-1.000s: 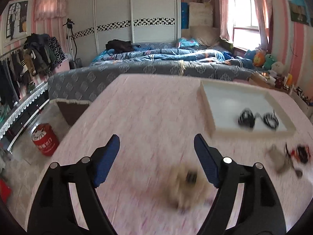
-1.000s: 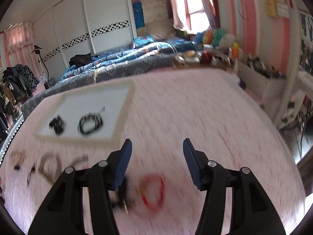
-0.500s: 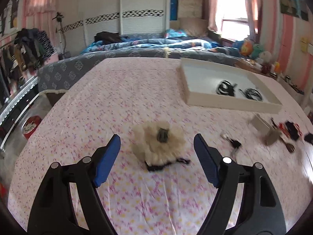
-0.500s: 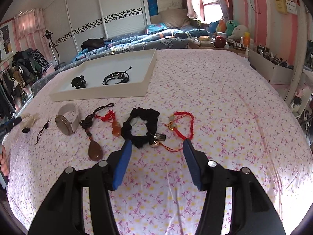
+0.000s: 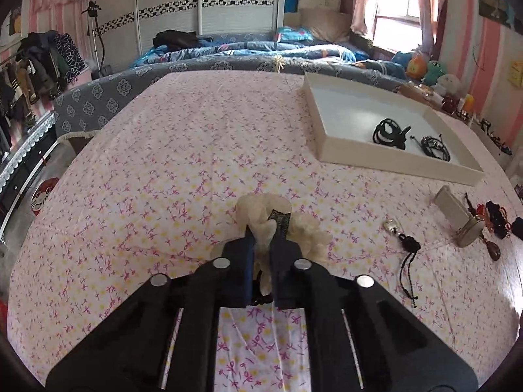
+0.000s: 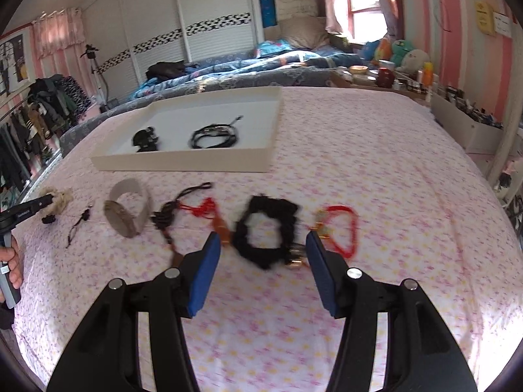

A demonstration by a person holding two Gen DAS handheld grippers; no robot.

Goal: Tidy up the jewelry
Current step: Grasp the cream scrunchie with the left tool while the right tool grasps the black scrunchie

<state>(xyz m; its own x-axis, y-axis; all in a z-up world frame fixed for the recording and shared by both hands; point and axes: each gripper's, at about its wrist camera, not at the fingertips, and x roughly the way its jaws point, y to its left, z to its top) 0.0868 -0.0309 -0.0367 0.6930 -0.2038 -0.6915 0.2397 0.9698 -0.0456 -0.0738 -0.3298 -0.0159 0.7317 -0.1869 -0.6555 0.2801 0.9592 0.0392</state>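
Note:
A cream fluffy scrunchie [image 5: 258,209] lies on the pink flowered tablecloth, and my left gripper [image 5: 263,232] is shut on it, pads pinching its near side. From the right wrist view the same gripper [image 6: 49,200] shows at the far left on that scrunchie [image 6: 62,197]. My right gripper [image 6: 263,238] stands open just above a black scrunchie [image 6: 248,248], which sits between the fingers without touching them. A white tray [image 6: 183,163] behind holds two black pieces.
A beige band [image 6: 126,210], a small black charm [image 6: 81,219], a black cord pendant with red knot [image 6: 196,209] and a red cord bracelet [image 6: 343,228] lie in a row. A bed stands past the table's far edge. A hand [image 6: 13,261] holds the left handle.
My left gripper dropped onto the cream scrunchie and its jaws went from wide open to shut on it. My right gripper slid forward over the black scrunchie, still open.

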